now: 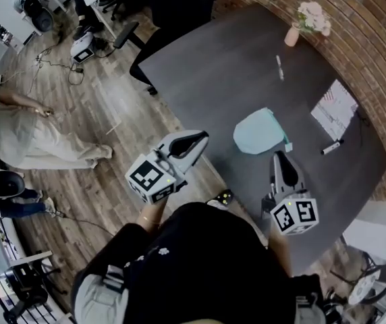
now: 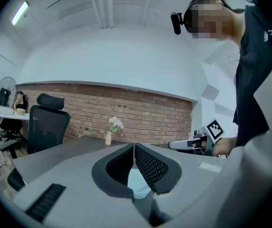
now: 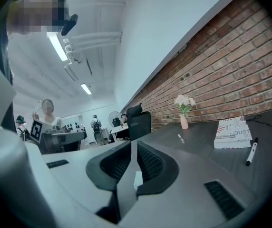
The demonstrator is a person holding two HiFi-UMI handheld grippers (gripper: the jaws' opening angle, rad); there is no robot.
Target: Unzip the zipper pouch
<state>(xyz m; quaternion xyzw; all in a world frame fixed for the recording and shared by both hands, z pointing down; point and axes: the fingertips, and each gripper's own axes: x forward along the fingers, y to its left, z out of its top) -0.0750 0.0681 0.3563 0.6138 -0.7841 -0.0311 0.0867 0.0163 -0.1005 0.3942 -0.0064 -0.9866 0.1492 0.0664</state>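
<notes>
A light blue zipper pouch [image 1: 259, 131] lies flat on the dark grey table [image 1: 227, 79]. My left gripper [image 1: 200, 138] hangs off the table's near left edge, just left of the pouch, with its jaws shut and nothing between them. In the left gripper view its tips [image 2: 134, 146] meet, and a patch of the pouch [image 2: 138, 182] shows below them. My right gripper [image 1: 279, 155] points at the pouch's near right corner from a short way off. In the right gripper view its jaws [image 3: 132, 143] stand a narrow slit apart and hold nothing.
A pink vase of flowers [image 1: 306, 24], a pen [image 1: 279, 67], a printed booklet [image 1: 335, 109] and a marker [image 1: 332, 146] lie on the far and right parts of the table. A black office chair [image 1: 173, 19] stands at the far edge. A person [image 1: 17, 133] stands on the wooden floor at left.
</notes>
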